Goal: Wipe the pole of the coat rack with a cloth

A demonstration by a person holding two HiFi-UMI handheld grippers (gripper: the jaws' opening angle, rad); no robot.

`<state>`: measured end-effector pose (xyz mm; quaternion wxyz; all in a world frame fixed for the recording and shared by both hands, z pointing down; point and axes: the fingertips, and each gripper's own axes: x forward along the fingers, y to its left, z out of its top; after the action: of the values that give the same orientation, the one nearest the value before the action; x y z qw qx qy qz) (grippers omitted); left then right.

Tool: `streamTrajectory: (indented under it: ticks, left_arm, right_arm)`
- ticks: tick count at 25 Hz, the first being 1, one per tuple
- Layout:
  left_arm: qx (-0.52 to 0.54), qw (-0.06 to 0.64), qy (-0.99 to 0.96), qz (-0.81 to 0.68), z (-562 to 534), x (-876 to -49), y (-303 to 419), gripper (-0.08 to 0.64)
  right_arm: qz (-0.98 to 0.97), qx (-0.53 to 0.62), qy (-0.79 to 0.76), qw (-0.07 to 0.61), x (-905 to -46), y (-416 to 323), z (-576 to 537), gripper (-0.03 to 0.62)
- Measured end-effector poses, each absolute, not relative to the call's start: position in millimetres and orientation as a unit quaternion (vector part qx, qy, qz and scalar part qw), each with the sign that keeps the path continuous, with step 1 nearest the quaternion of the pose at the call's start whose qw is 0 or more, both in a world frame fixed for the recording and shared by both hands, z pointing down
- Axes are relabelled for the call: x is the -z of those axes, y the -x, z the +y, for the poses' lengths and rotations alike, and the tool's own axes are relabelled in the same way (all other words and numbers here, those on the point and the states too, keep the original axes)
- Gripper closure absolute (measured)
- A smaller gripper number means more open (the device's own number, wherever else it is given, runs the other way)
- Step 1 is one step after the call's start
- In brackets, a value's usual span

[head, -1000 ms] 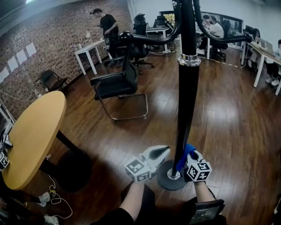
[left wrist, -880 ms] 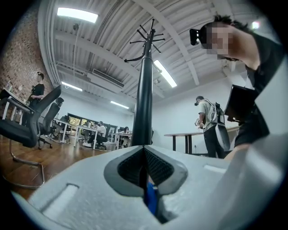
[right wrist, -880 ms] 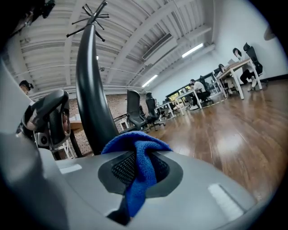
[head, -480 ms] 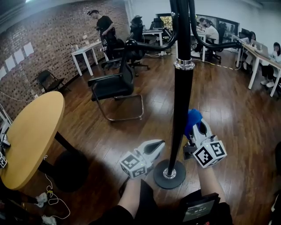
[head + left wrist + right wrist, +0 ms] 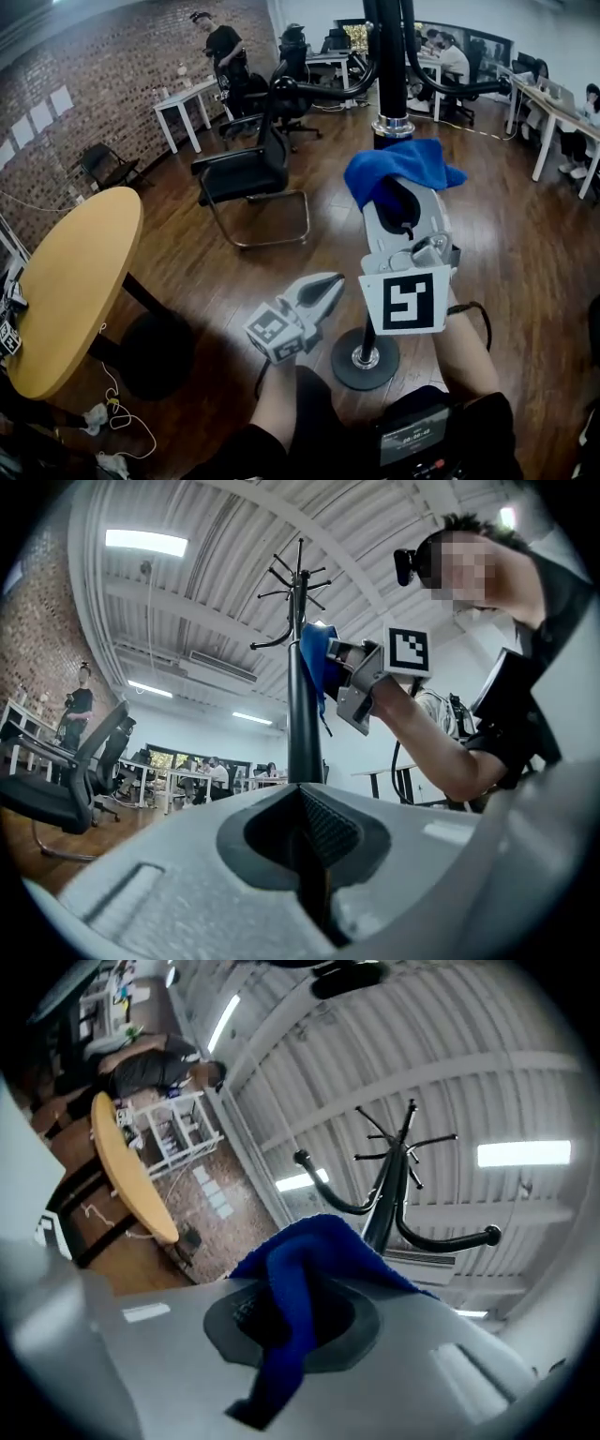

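The black coat rack pole [image 5: 387,66] rises from a round base [image 5: 364,359] at the centre of the head view, with a silver collar [image 5: 393,126] partway up. My right gripper [image 5: 405,195] is shut on a blue cloth [image 5: 403,163], held high in front of the pole just below the collar. In the right gripper view the cloth [image 5: 292,1290] hangs out between the jaws, with the pole [image 5: 379,1215] right behind. My left gripper [image 5: 327,287] is low, left of the pole, shut with nothing in it. The left gripper view shows the pole [image 5: 305,719] ahead and the cloth [image 5: 315,665] against it.
A black office chair [image 5: 247,174] stands behind and left of the rack. A round wooden table [image 5: 71,281] fills the left side, with cables [image 5: 105,413] on the floor beneath. A white desk [image 5: 192,101] and a standing person [image 5: 225,49] are at the back; seated people work at the right.
My right gripper has risen with the blue cloth along the pole, from near the base up to just under the silver collar. The left gripper has hardly moved.
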<state>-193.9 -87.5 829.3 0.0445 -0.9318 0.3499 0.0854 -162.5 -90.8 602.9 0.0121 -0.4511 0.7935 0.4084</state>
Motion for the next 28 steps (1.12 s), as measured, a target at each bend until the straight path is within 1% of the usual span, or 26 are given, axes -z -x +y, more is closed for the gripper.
streamTrajectory:
  ticks: [2, 4, 8, 10, 13, 15, 21, 24, 26, 28]
  left_arm:
    - [-0.088, 0.045, 0.93, 0.354, -88.7, -829.5, 198.1, 0.56]
    - [-0.088, 0.044, 0.93, 0.355, -90.3, -829.7, 197.5, 0.56]
    - [-0.084, 0.039, 0.931, 0.352, -90.0, -836.2, 192.4, 0.56]
    - [-0.076, 0.038, 0.933, 0.35, -89.0, -841.8, 189.9, 0.56]
    - [-0.055, 0.04, 0.934, 0.35, -89.9, -852.3, 187.9, 0.56]
    - [-0.063, 0.038, 0.935, 0.346, -89.0, -855.1, 190.3, 0.56]
    - [-0.063, 0.027, 0.929, 0.364, -87.5, -864.1, 205.0, 0.56]
    - [-0.059, 0.028, 0.929, 0.365, -87.2, -864.8, 205.4, 0.56]
    - [-0.059, 0.028, 0.927, 0.369, -89.0, -864.6, 206.7, 0.56]
    - [-0.06, 0.025, 0.926, 0.372, -90.9, -864.0, 207.5, 0.56]
  right_arm:
    - [0.805, -0.385, 0.452, -0.005, -631.8, 169.0, -93.1, 0.574]
    - [0.833, -0.336, 0.44, -0.011, -671.7, 171.6, -96.8, 0.574]
    - [0.887, -0.191, 0.419, -0.022, -776.7, 177.4, -103.7, 0.574]
    - [0.9, -0.139, 0.413, -0.029, -830.6, 179.0, -105.7, 0.574]
    - [0.905, -0.101, 0.408, -0.065, -909.3, 179.7, -108.8, 0.574]
    - [0.906, -0.078, 0.404, -0.098, -959.5, 176.9, -110.5, 0.574]
    - [0.9, -0.02, 0.399, -0.173, -1067.3, 171.6, -109.6, 0.574]
    - [0.894, -0.017, 0.417, -0.161, -1069.0, 158.9, -110.4, 0.574]
    - [0.896, -0.038, 0.427, -0.114, -1024.9, 154.0, -111.0, 0.574]
    - [0.902, -0.05, 0.427, -0.043, -947.2, 150.0, -111.4, 0.574]
